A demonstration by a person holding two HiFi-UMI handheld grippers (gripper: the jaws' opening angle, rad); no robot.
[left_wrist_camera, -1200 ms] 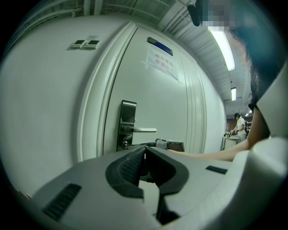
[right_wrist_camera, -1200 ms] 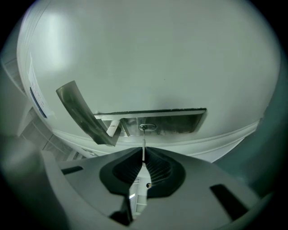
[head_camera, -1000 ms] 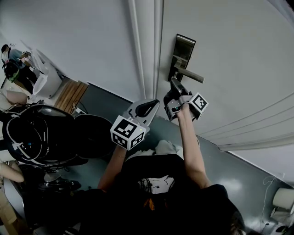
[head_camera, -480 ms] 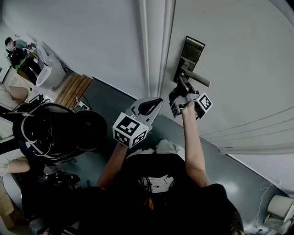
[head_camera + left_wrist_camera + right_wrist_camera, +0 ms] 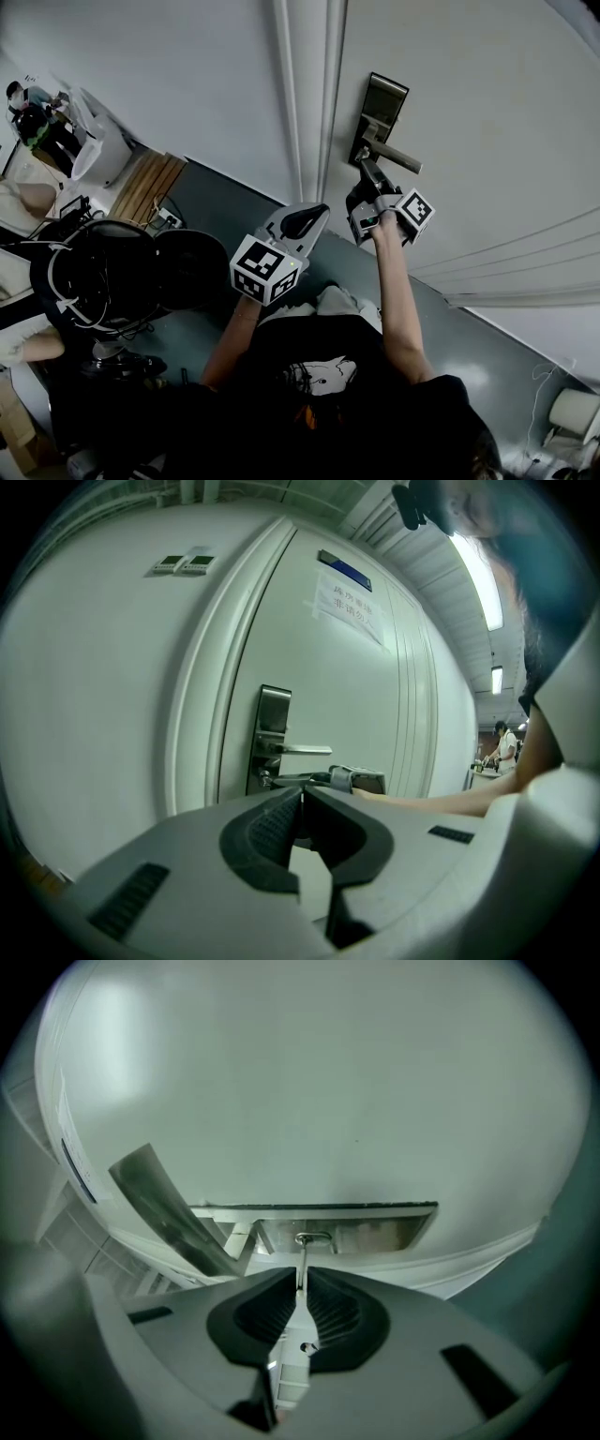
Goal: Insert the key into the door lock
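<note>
right claw: right gripper (image 5: 299,1286) pinched on the key (image 5: 301,1256), whose bow end sits behind the pads.
key position: the blade runs straight to the keyhole (image 5: 312,1237) in the lock plate (image 5: 375,1227). the tip is at its mouth, and how deep it sits cannot be told.
done: key gripped, lined up and at the lock.
to do: push the blade home; most of it looks outside.
left claw: left gripper (image 5: 302,797) pressed together on nothing, low and apart from the door (image 5: 469,103).
edges: handle lever (image 5: 394,157) just beside the key's line; door frame (image 5: 305,94) near on the other side.
room: open straight back from the lock, tight sideways.
</note>
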